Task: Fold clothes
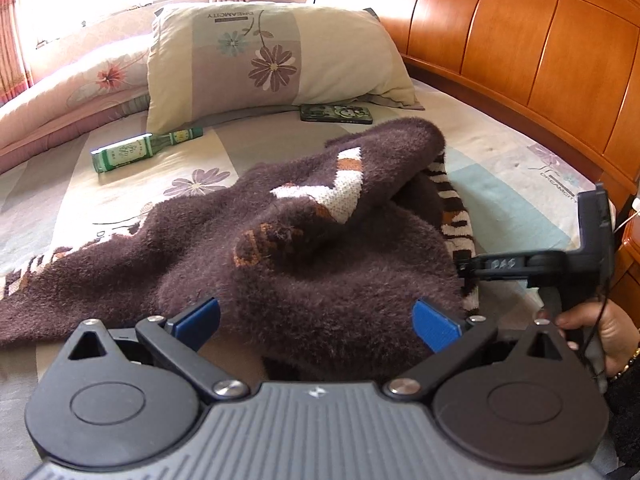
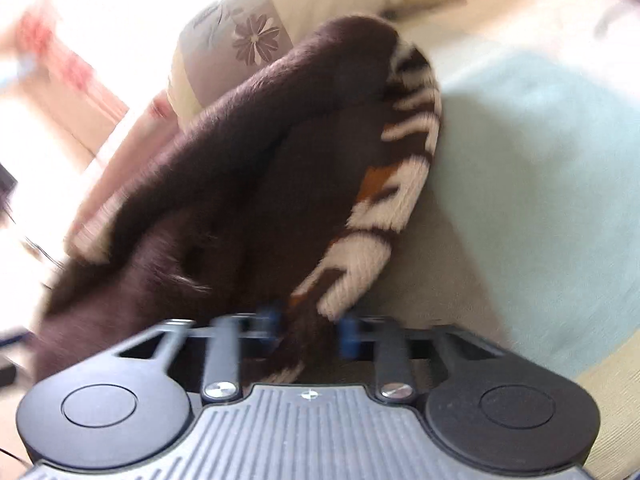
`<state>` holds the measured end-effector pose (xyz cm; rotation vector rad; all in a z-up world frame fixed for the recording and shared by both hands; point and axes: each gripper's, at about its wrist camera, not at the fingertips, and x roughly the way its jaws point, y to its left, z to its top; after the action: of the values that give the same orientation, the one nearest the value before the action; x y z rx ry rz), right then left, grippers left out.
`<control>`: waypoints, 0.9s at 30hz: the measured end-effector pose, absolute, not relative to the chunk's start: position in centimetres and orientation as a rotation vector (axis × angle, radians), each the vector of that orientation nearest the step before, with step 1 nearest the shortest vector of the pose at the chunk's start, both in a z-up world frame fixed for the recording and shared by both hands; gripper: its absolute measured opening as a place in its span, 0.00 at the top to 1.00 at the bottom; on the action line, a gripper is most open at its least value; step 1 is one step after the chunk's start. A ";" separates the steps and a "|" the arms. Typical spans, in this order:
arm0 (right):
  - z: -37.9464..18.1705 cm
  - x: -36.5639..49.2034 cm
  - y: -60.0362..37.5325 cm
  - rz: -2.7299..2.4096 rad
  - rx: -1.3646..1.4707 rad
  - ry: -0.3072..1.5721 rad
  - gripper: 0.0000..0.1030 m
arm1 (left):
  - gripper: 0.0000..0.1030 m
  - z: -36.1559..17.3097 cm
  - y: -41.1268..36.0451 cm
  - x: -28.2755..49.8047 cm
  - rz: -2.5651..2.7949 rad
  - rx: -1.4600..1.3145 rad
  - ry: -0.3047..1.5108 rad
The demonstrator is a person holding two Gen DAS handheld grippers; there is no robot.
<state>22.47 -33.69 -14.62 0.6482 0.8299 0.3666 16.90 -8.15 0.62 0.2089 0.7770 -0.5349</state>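
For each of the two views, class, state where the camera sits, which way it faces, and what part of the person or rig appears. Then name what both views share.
Left wrist: on the left gripper, jaws open, facing the headboard over the brown sweater; shows the right gripper and the hand holding it.
Right wrist: on the right gripper, facing across the bed, shut on the sweater's patterned edge.
Shared: sweater, flowered pillow, bedsheet.

My left tongs: black linkage arms, blue pads, silver screws, ribbed grey housing. Right hand: dark sleeve, beaded bracelet, thin black cable.
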 end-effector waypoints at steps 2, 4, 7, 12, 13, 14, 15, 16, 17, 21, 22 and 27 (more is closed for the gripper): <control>-14.9 22.4 -33.9 0.389 0.668 0.831 0.88 | 0.01 0.7 -8.0 16.8 -0.534 0.208 0.776; -14.6 22.7 -34.0 0.387 0.667 0.826 0.90 | 0.01 0.7 -7.9 16.8 -0.530 0.213 0.775; -13.3 23.0 -34.6 0.369 0.633 0.799 0.91 | 0.01 0.8 -7.7 16.8 -0.522 0.223 0.773; -9.8 24.4 -37.6 0.229 0.422 0.746 0.91 | 0.01 0.8 -7.2 17.0 -0.506 0.217 0.778; -9.2 24.8 -38.8 0.187 0.391 0.739 0.91 | 0.01 0.7 -7.0 17.1 -0.502 0.215 0.780; -8.7 25.2 -39.9 0.144 0.360 0.732 0.91 | 0.01 0.7 -6.9 17.1 -0.501 0.214 0.783; -8.3 25.7 -40.9 0.098 0.327 0.725 0.91 | 0.01 0.6 -6.8 17.2 -0.501 0.212 0.785; -8.0 26.3 -42.2 0.073 0.318 0.728 0.91 | 0.01 0.5 -6.8 17.3 -0.501 0.210 0.786; -7.7 27.0 -43.5 0.048 0.309 0.731 0.91 | 0.01 0.5 -6.7 17.4 -0.500 0.209 0.787; -7.4 29.5 -46.6 -0.066 0.256 0.751 0.91 | 0.01 0.4 -6.2 17.8 -0.481 0.197 0.785; -7.4 30.2 -47.0 -0.096 0.240 0.752 0.91 | 0.01 0.4 -6.0 17.8 -0.477 0.193 0.785; -7.1 32.0 -50.3 -0.242 0.175 0.737 0.91 | 0.01 0.4 -4.9 18.1 -0.452 0.182 0.788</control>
<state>32.05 -50.32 -7.08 0.1753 0.7373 -0.2422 18.10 -4.87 0.43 0.1821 0.7883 -0.4515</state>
